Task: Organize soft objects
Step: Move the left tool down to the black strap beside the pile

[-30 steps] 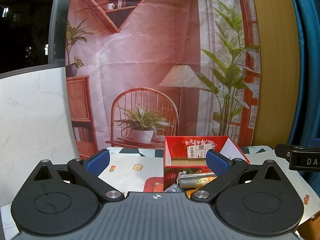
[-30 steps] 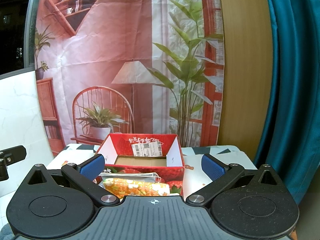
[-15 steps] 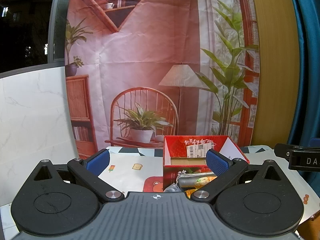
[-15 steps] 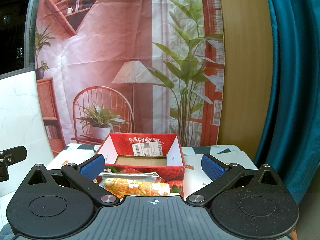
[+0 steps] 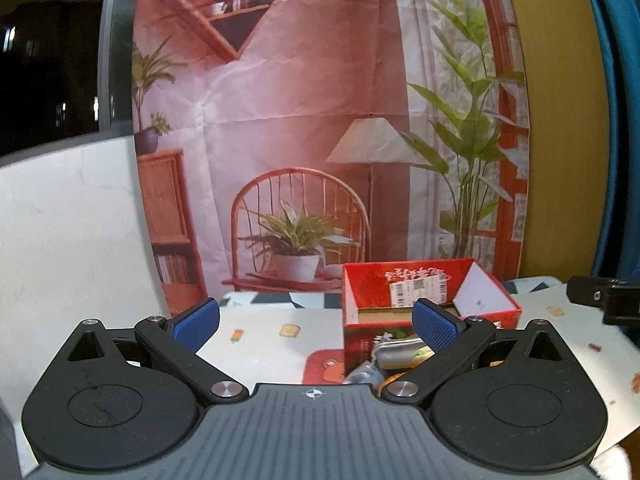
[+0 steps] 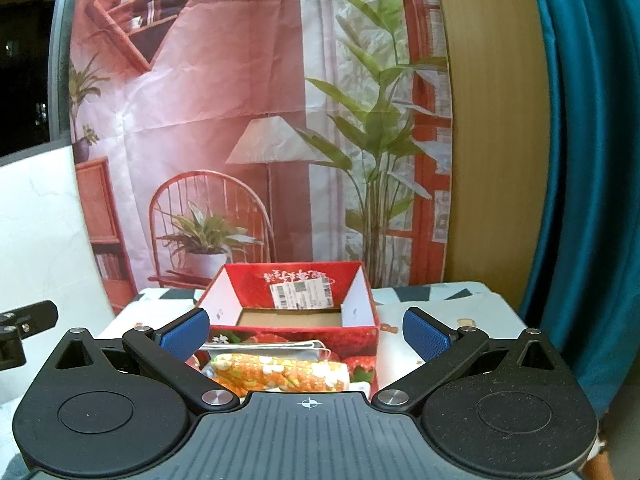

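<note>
Printed backdrop (image 6: pixel 240 120): hung behind the desk, room scene with chair, lamp and plants; teal curtain (image 6: pixel 580 200) to the right

Desk (image 5: pixel 272 336): pale patterned cover, carrying all task items

Red box (image 6: pixel 292 300): open-topped cardboard carton, flaps up, shipping label on the inner back wall, interior seemingly bare; standing mid-desk, straight ahead of the right gripper

Left gripper (image 5: pixel 316 322): jaws spread wide, holding nothing, aimed left of the box

Right gripper (image 6: pixel 306 332): jaws spread wide, holding nothing, the soft items lying between and beyond them

Orange patterned roll (image 6: pixel 280 372): soft cloth-like bundle with white and green print, lying on its side just before the box's front wall. Judged light, compressible, not fragile, unlikely to slip; best pinched across the middle of the roll, where the bulk gives a firm bite

Silvery pouch (image 6: pixel 264 347): flat, crinkled, between roll and box, touching both as far as can be told. Judged light, limp, slicker; best taken by an edge
</note>
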### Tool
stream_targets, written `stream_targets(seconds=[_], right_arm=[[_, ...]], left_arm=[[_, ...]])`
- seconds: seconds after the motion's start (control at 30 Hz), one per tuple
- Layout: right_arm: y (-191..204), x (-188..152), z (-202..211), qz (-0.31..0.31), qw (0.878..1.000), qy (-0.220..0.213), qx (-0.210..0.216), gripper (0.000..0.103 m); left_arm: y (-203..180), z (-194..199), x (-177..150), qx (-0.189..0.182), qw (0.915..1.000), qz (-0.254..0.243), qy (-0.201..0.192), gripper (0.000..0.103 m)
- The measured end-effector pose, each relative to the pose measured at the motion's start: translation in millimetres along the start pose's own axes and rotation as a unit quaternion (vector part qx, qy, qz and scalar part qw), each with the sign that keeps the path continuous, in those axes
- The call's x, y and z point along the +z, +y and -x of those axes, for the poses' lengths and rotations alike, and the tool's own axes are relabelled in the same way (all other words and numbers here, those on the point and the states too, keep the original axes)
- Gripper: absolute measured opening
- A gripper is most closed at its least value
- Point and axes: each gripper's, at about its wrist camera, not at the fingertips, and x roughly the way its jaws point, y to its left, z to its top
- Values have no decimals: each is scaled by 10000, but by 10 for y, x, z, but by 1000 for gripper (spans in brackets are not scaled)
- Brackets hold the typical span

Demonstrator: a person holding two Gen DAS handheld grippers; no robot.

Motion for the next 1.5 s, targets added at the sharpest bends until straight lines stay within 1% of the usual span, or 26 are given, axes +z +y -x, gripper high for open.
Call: stream_targets(seconds=[0.1,0.2,0.3,0.53,0.63,0.73,0.83,0.9,1.0,1.17,1.27,1.33,1.37,1.43,1.5], right_arm=[[-74,-98,-115,-141,9997,49,193,103],[-143,-220,-227,-308,9992,21,253,103],[-162,-362,-328,-270,9993,-96,259,103],[-189,-654,-652,-188,9995,224,131,103],[-194,-790,-759,-74,9990,378,211,103],[-172,-911,-850,20,9984,545,114,103],[-202,-1017,-899,-32,9980,604,195,103],[-235,-1067,-942,-135,9971,718,233,103],[-274,-1145,-1000,-279,9957,857,232,103],[-266,-1240,-1062,-259,9948,945,268,103],[-242,-1302,-1105,-174,9936,1082,261,103],[-238,-1352,-1141,-114,9927,1180,242,102],[-235,-1373,-1154,-92,9922,1225,232,101],[-214,-1422,-1185,-23,9902,1381,222,94],[-181,-1468,-1199,34,9882,1503,304,90]], left_arm=[[10,-104,-72,116,9999,-59,-37,103],[52,-269,-165,-32,9999,20,119,103],[67,-434,-286,-129,9995,98,264,103],[46,-810,-640,-211,9978,-31,625,103],[62,-958,-811,-240,9965,-23,800,103],[107,-1059,-959,-274,9949,72,969,103],[162,-1151,-1065,-400,9914,283,1213,103],[200,-1188,-1136,-502,9890,429,1327,103],[241,-1261,-1259,-728,9833,624,1549,103],[271,-1342,-1395,-874,9764,812,1801,102],[224,-1353,-1410,-1001,9743,826,1843,100],[194,-1358,-1421,-1161,9717,817,1886,94],[171,-1360,-1428,-1217,9707,804,1908,92],[128,-1387,-1424,-1312,9691,729,1958,88],[104,-1395,-1412,-1290,9703,662,1936,87]])
